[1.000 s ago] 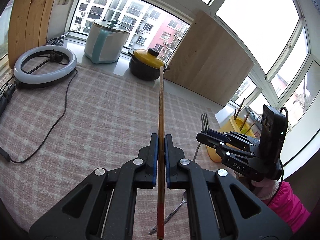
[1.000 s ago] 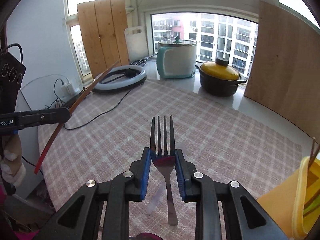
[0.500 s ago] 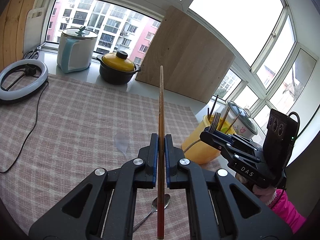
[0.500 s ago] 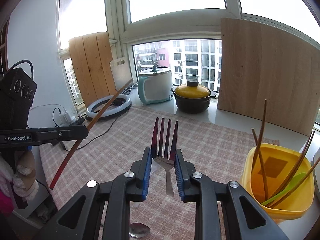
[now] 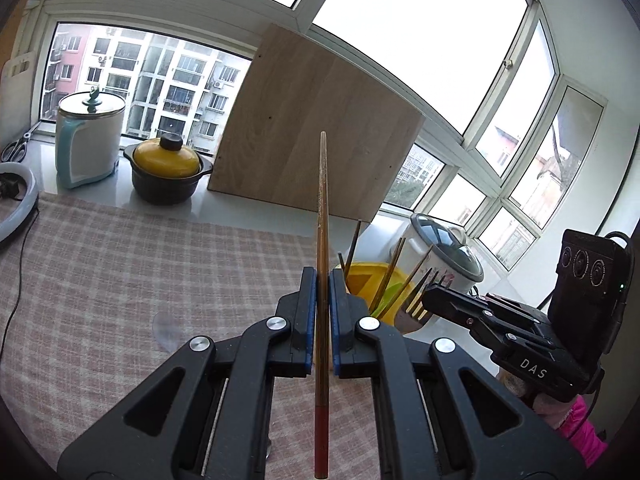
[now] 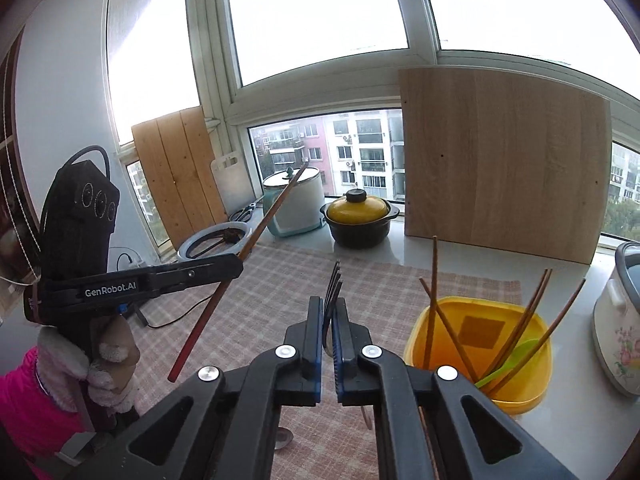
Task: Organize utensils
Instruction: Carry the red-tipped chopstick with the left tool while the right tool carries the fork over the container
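Because the right gripper has just been closing and now pinches the fork edge-on, it may twist loose above the yellow cup; the left gripper clamps one chopstick.
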The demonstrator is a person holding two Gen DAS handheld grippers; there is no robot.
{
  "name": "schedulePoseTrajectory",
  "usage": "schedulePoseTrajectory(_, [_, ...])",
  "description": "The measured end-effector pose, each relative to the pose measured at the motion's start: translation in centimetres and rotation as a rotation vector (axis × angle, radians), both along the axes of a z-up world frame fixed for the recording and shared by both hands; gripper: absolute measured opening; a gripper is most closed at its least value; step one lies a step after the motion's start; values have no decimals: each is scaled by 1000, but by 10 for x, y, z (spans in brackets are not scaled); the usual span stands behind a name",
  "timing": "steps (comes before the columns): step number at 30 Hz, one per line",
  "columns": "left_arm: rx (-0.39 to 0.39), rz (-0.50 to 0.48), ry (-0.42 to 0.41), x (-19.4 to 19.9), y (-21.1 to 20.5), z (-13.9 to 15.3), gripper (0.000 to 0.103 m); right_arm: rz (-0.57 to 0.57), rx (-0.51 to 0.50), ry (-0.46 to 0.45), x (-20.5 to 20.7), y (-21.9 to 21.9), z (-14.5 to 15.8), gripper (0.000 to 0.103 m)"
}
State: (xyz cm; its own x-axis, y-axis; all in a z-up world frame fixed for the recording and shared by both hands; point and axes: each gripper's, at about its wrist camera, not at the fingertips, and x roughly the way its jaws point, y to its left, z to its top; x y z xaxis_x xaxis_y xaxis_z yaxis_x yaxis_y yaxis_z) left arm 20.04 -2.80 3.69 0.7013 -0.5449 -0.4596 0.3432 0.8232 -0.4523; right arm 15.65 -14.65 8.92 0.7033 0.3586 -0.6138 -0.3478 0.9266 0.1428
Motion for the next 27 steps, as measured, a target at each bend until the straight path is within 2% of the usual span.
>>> schedulePoseTrajectory(4, [-12,-30,-5,14,-28,6,4,-44,28,-1,2,-19,8,0])
schedulePoseTrajectory(14, [-71,-89,-29,42,-75,21,4,-105,286,22,-4,-88,30,0])
schedulePoseTrajectory(18, [-70,-97,-40,52,-95,22,4,-124,391,33,1,-111,36,0])
schedulePoseTrajectory(27, [-56,-77,-69,73,-129,6,4,-157,395,-12,11,-125,54,0])
